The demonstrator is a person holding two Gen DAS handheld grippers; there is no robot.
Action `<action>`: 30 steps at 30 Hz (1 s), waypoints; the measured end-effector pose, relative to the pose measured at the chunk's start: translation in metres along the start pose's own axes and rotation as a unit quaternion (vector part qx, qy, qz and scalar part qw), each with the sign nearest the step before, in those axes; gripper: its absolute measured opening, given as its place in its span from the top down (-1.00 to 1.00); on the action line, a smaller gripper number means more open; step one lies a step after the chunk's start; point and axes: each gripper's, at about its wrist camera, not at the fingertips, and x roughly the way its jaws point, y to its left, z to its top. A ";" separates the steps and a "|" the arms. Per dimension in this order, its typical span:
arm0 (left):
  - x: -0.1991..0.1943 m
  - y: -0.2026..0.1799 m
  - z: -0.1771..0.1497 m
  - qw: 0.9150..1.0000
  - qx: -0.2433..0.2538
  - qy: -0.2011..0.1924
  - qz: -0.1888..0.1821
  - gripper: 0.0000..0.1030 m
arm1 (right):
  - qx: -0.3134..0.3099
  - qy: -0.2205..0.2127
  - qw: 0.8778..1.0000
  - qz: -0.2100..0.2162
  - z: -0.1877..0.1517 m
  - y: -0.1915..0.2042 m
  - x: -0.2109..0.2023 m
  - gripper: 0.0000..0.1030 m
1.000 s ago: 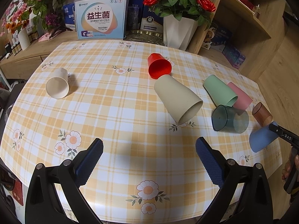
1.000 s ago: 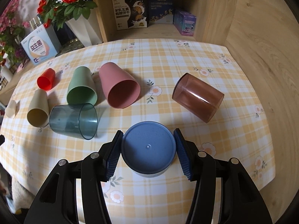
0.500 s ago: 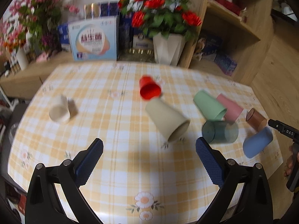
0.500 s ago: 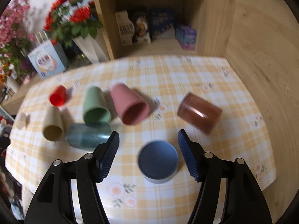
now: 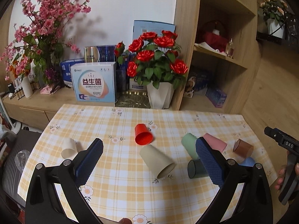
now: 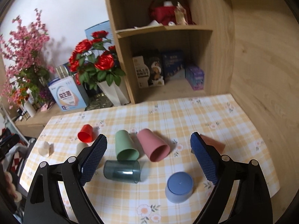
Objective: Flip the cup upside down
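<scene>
Both my jaws spread wide, empty; blue cup [image 6: 179,186] stands upside down below right gripper [image 6: 148,158], apart from its fingers, left gripper [image 5: 149,160] well away.

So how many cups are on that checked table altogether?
8. Left edge: small cream cup. Then red cup and beige cup. Centre: green cup, pink cup, grey clear cup. Right: brown cup. Front: blue cup, upside down.

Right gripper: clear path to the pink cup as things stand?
Probably yes. The right gripper is open and empty, raised over the table, and the pink cup lies on its side ahead between the fingers' line. The green cup lies close beside it, leaving tight clearance.
</scene>
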 end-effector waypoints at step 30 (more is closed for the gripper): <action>-0.008 -0.022 -0.003 0.999 0.047 0.000 0.017 -0.88 | -0.051 -0.003 0.999 0.011 0.003 0.027 -0.014 -0.70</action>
